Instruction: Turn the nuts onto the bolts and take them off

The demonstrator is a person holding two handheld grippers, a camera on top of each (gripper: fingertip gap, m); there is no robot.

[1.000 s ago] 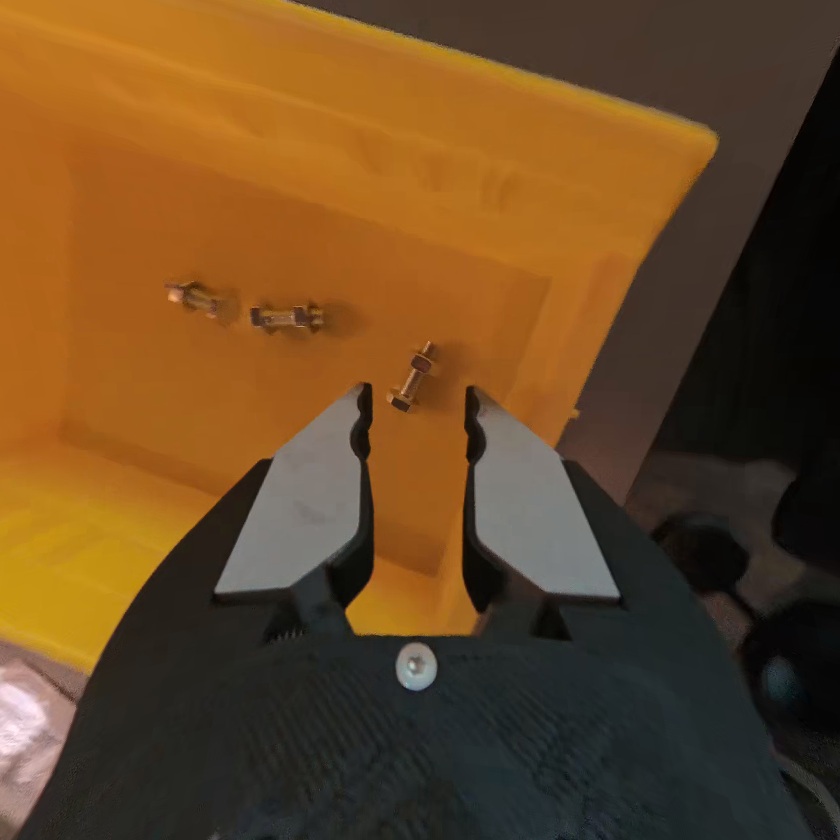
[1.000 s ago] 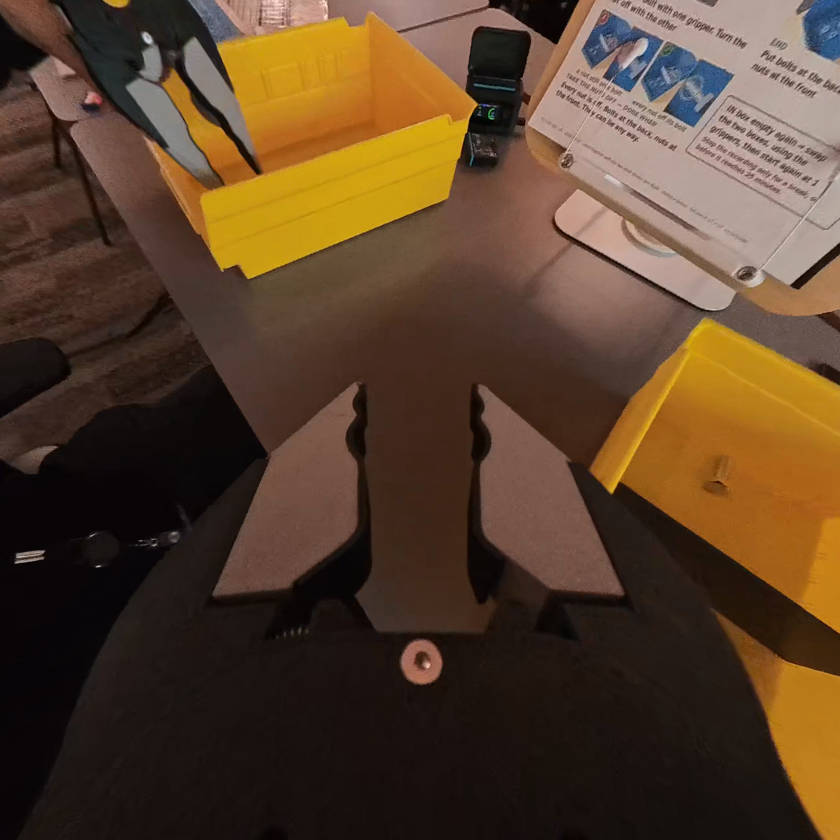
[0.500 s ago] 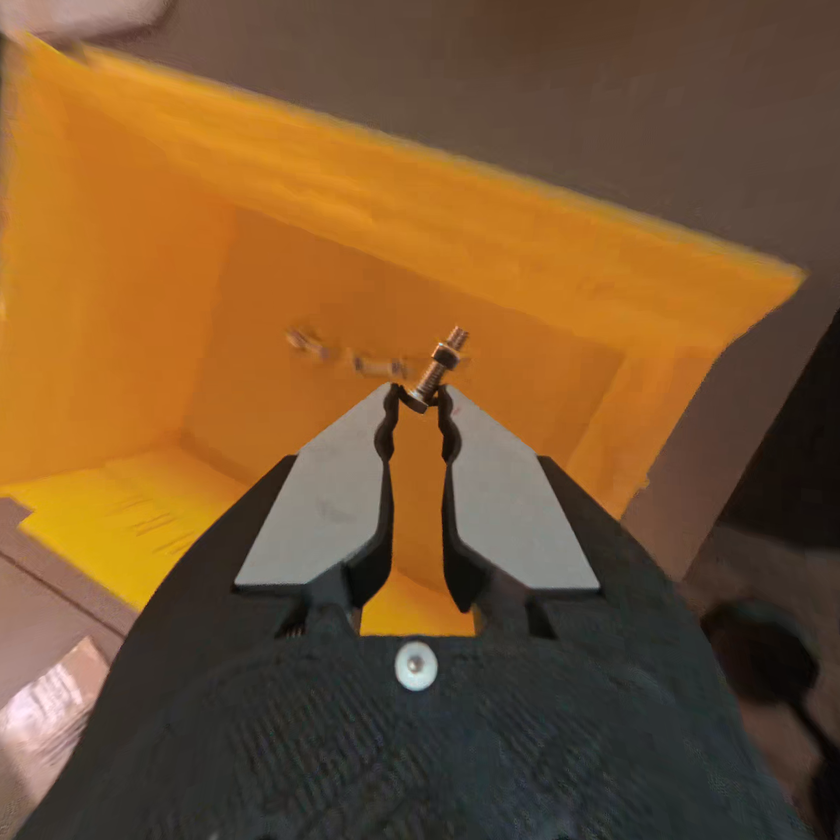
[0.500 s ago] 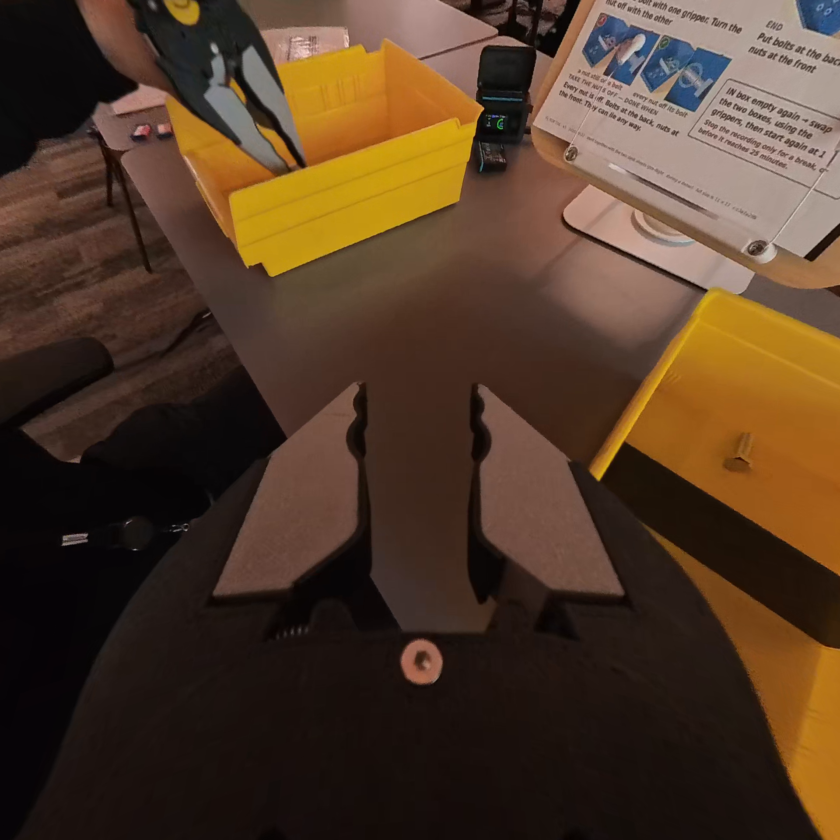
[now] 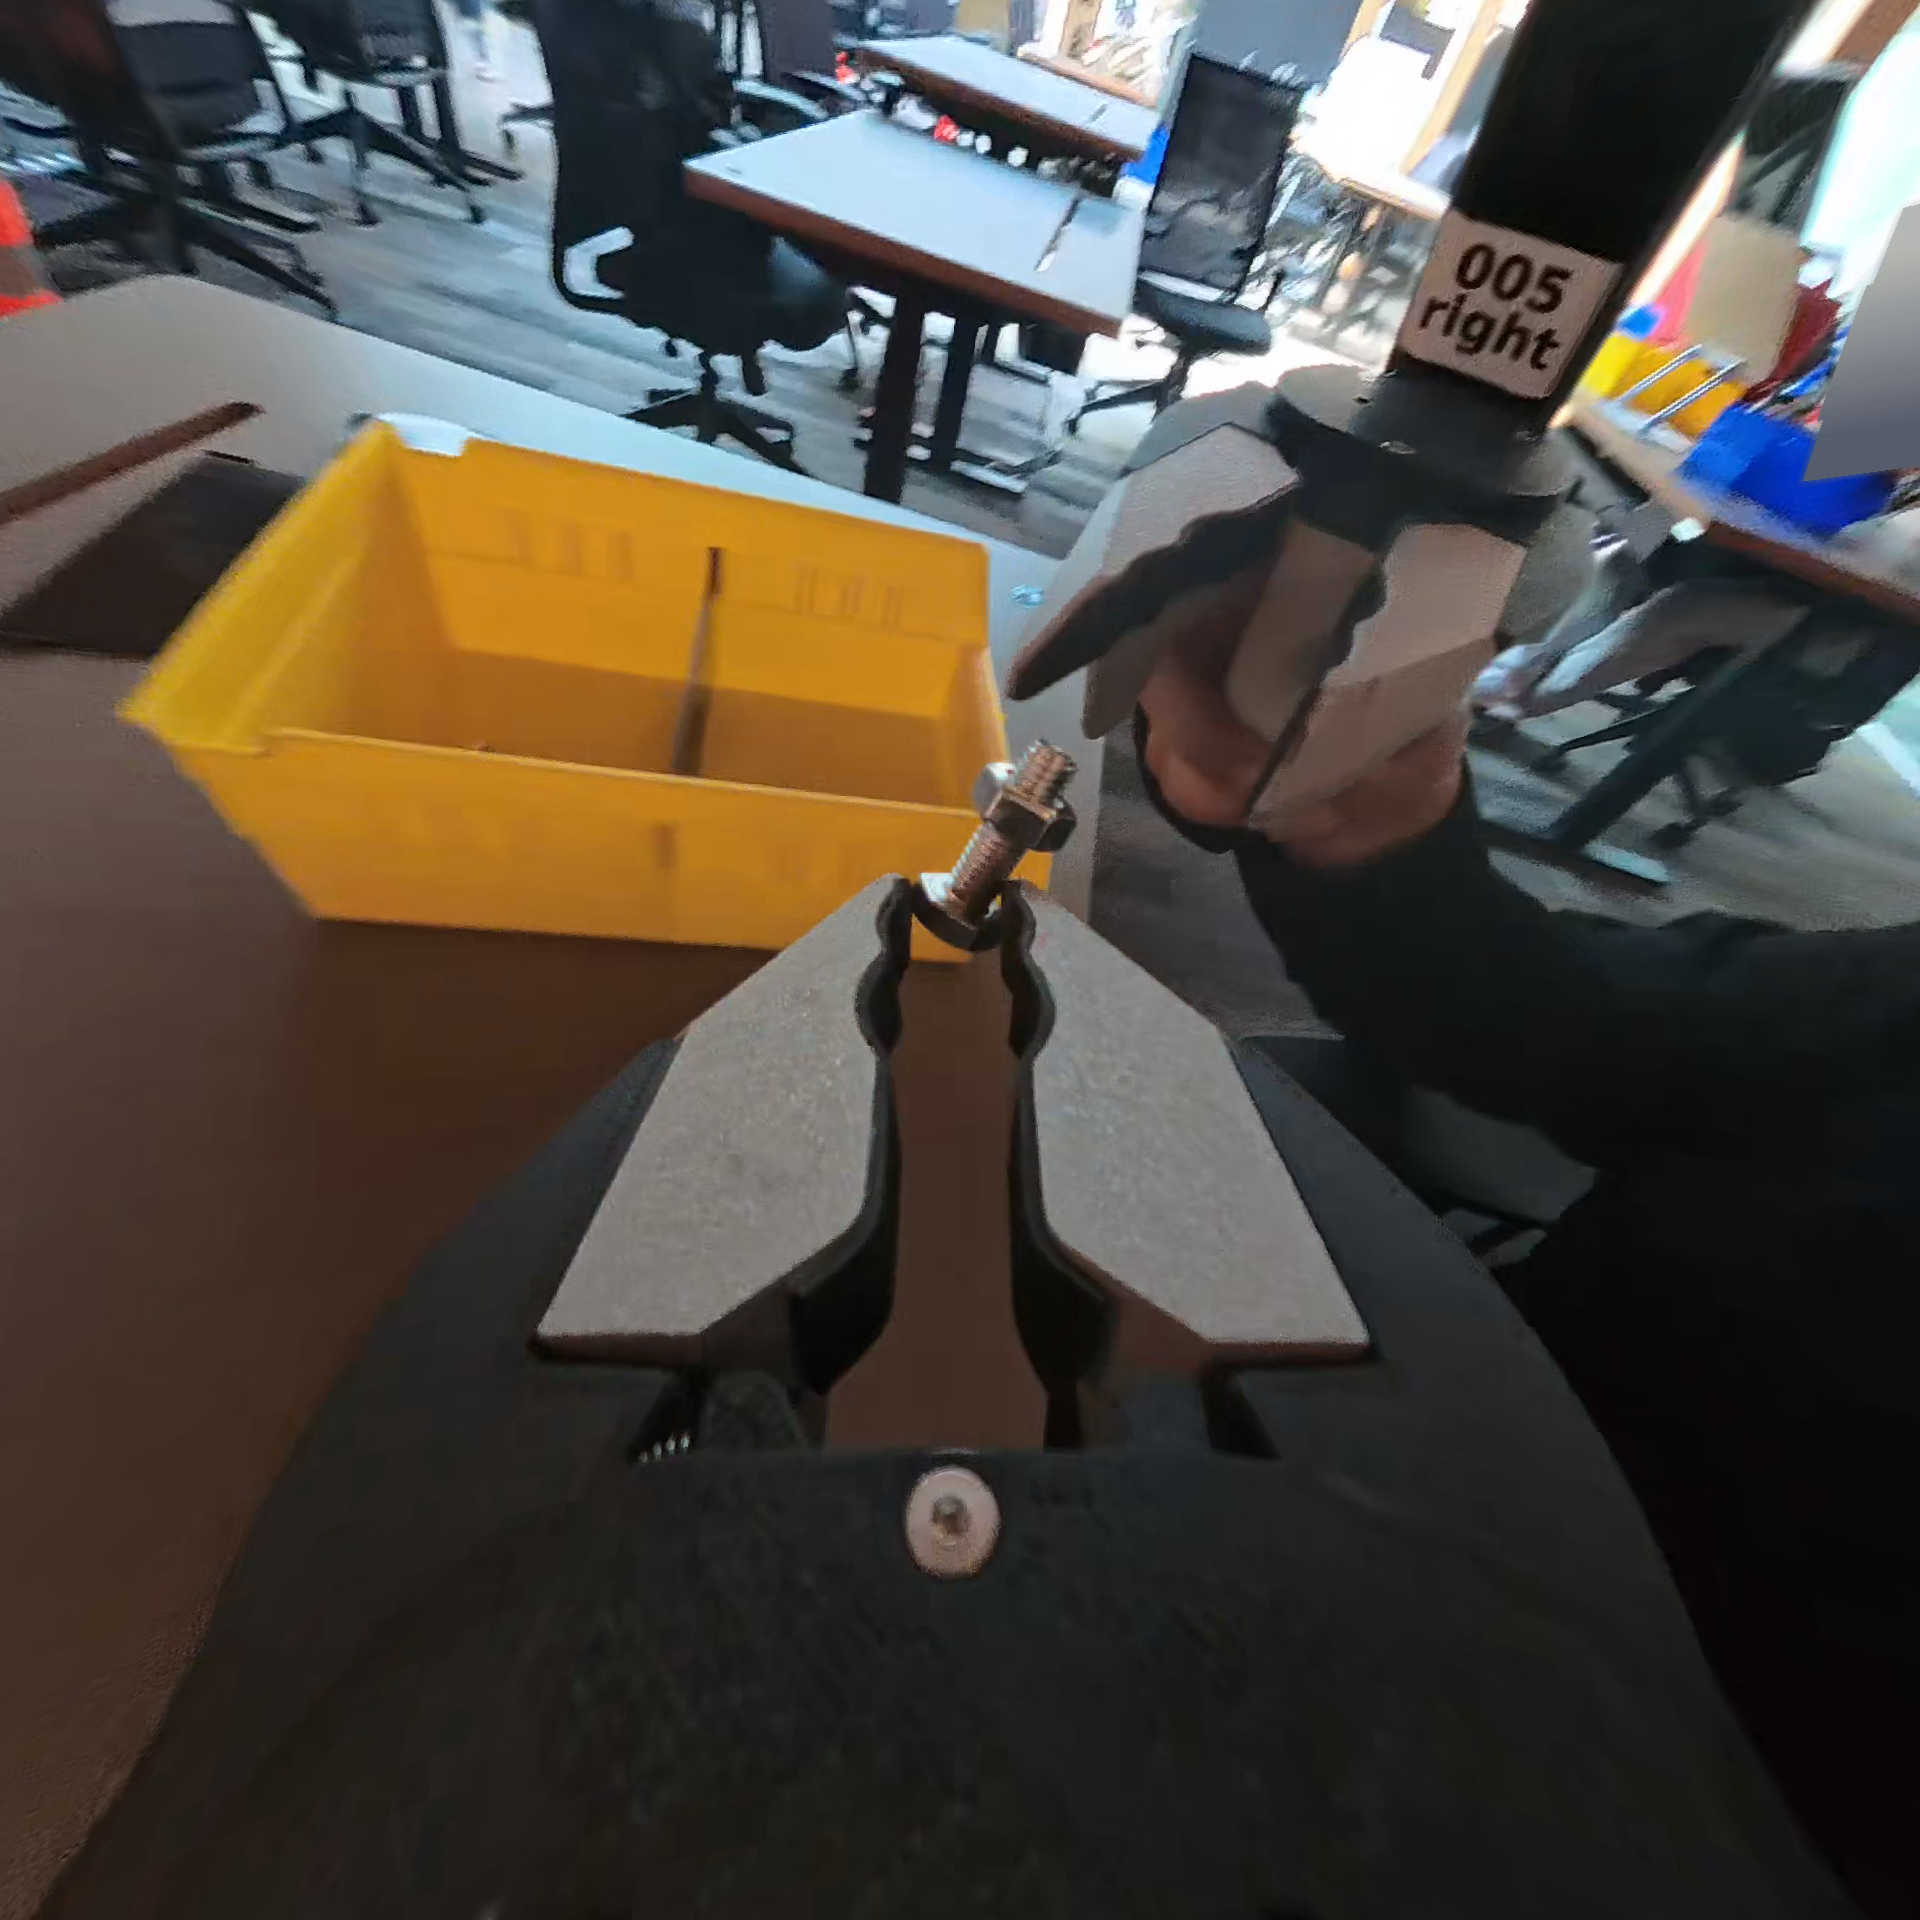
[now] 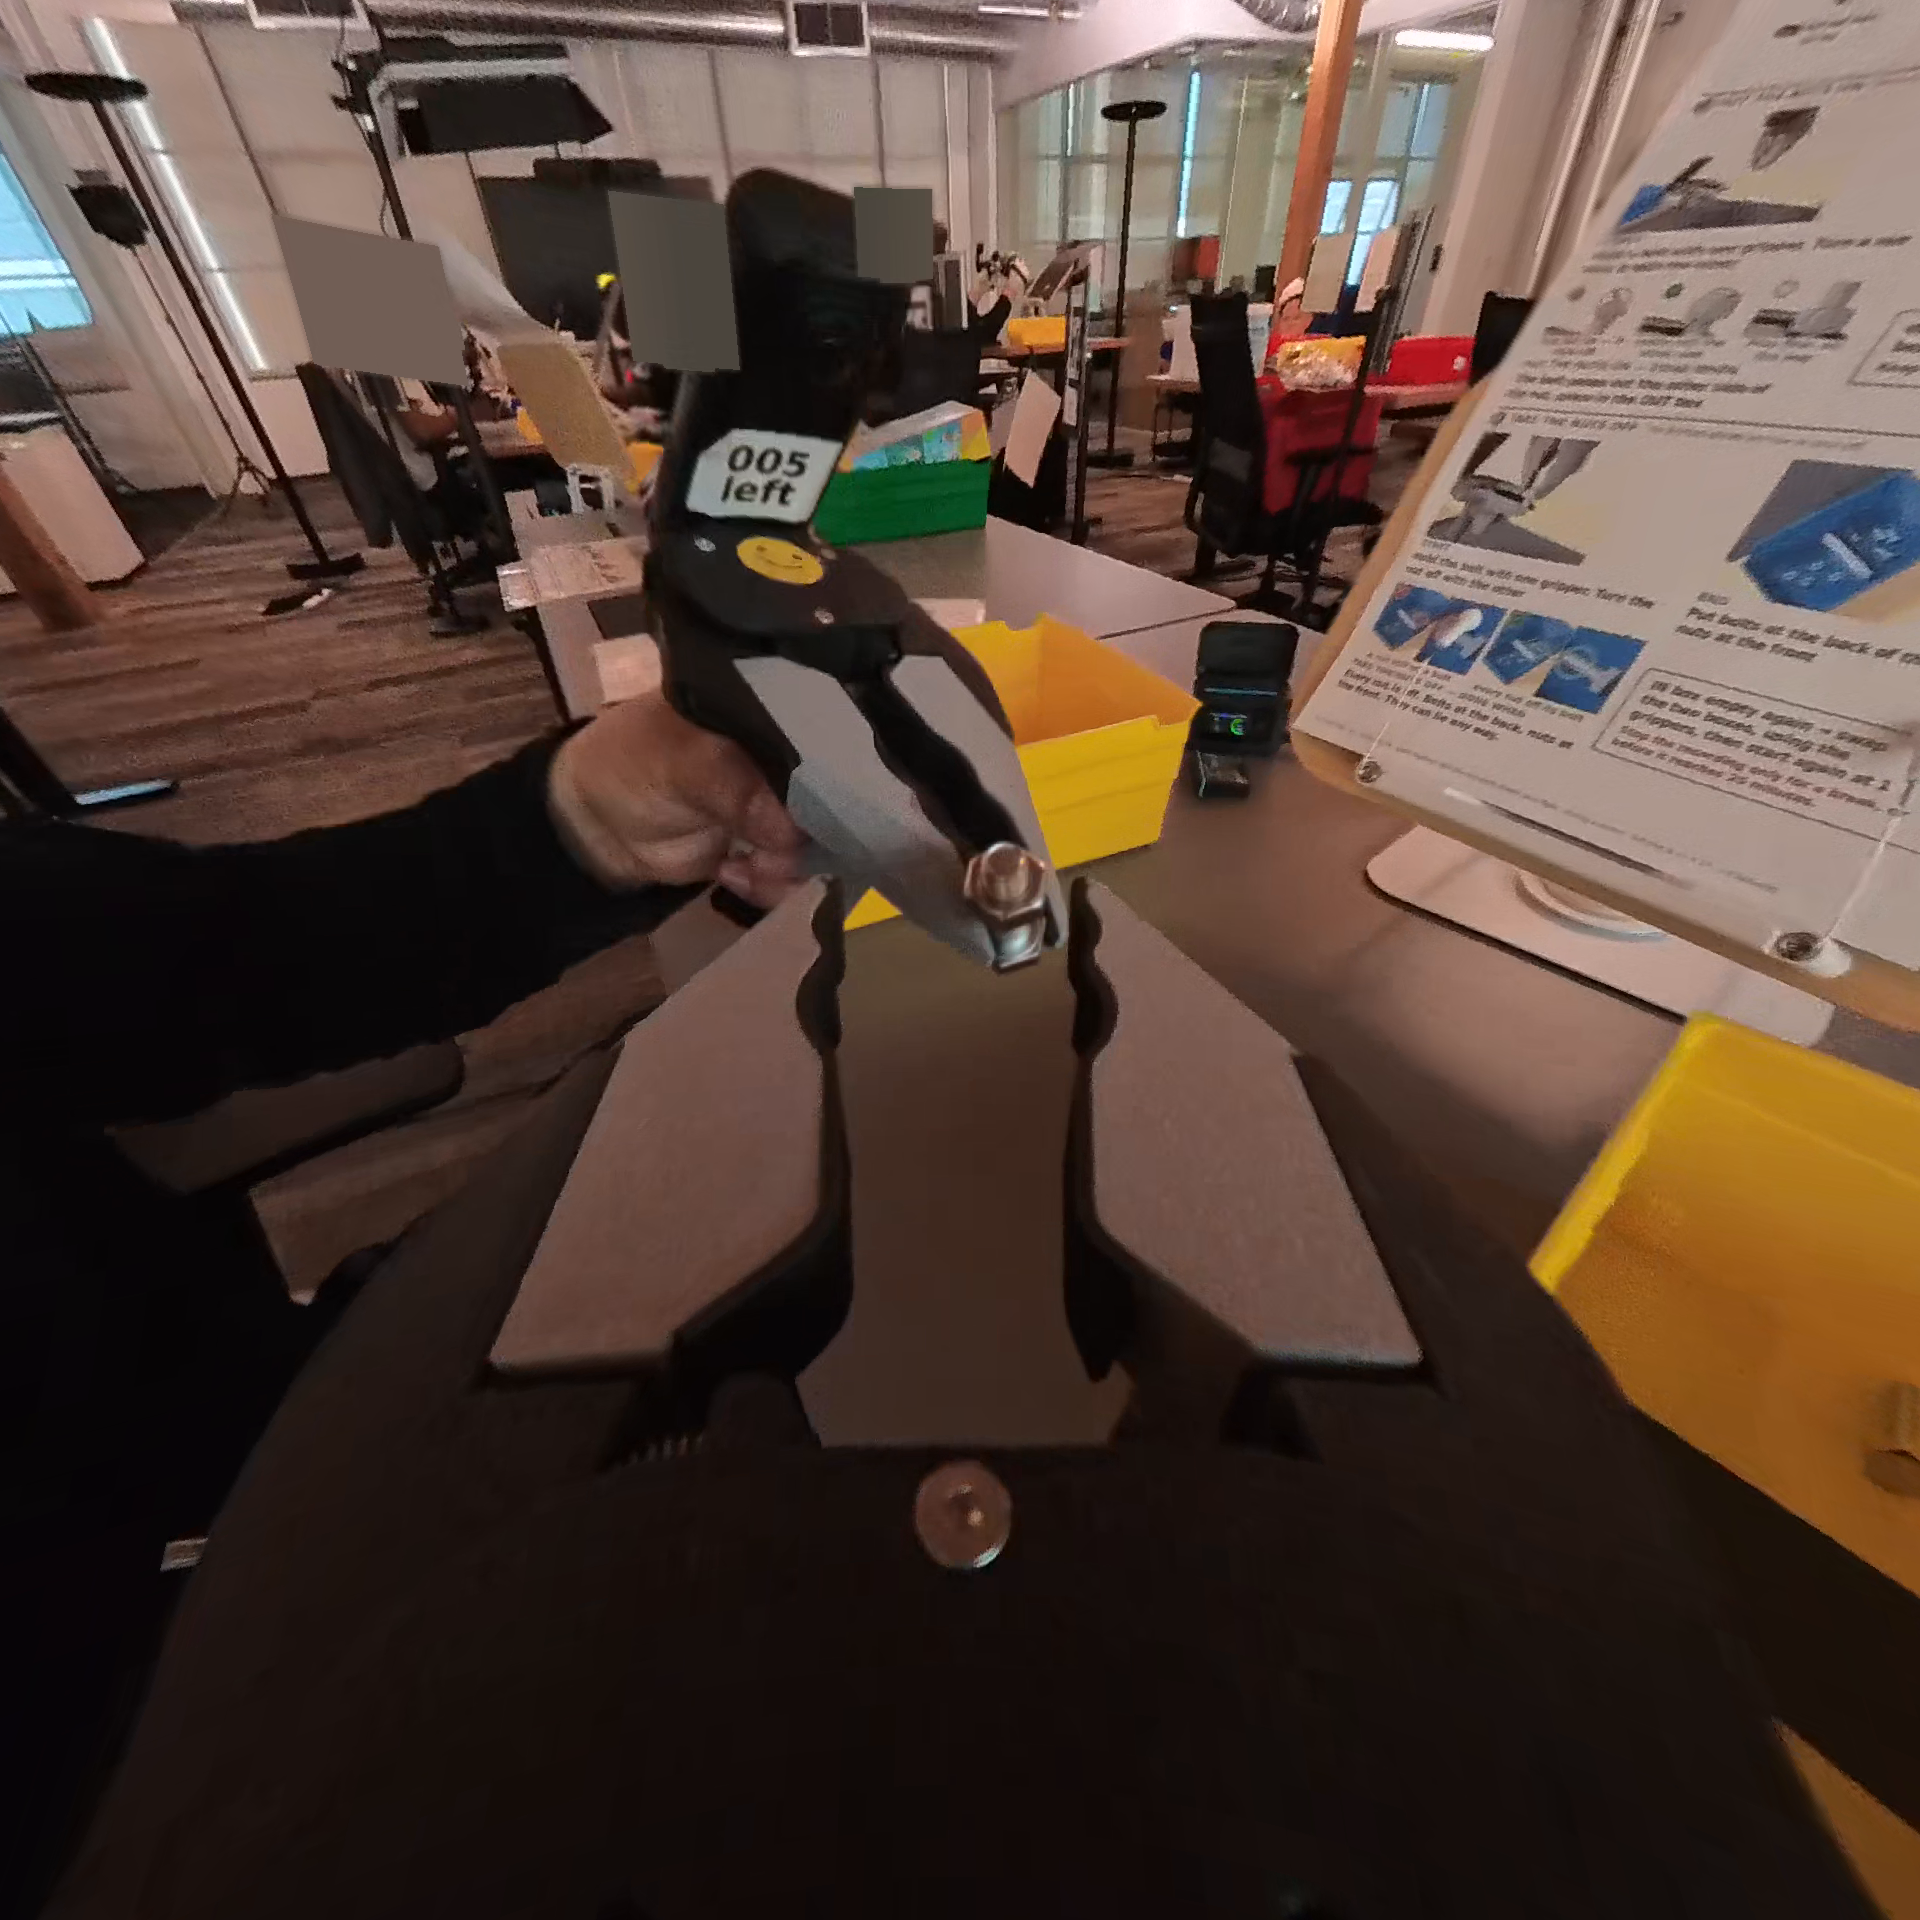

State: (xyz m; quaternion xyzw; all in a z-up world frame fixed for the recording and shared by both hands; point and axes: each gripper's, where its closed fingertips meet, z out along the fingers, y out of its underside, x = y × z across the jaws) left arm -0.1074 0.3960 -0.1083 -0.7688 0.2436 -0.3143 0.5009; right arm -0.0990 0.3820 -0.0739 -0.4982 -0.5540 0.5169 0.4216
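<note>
Over brown table: left gripper clamps bolt head at its tips, threaded end with nut tilted up-right toward right gripper, jaws apart, empty.

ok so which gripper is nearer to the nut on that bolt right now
Left. The left gripper clamps the bolt by its head, with the nut just above the tips. The right gripper is open, facing the nut without touching it.

An open-plan office used as a lab: rows of desks with black swivel chairs, floor lamps, glass partitions on the far right, exposed ceiling ducts, wood-plank floor, and yellow parts bins beside an instruction board.
</note>
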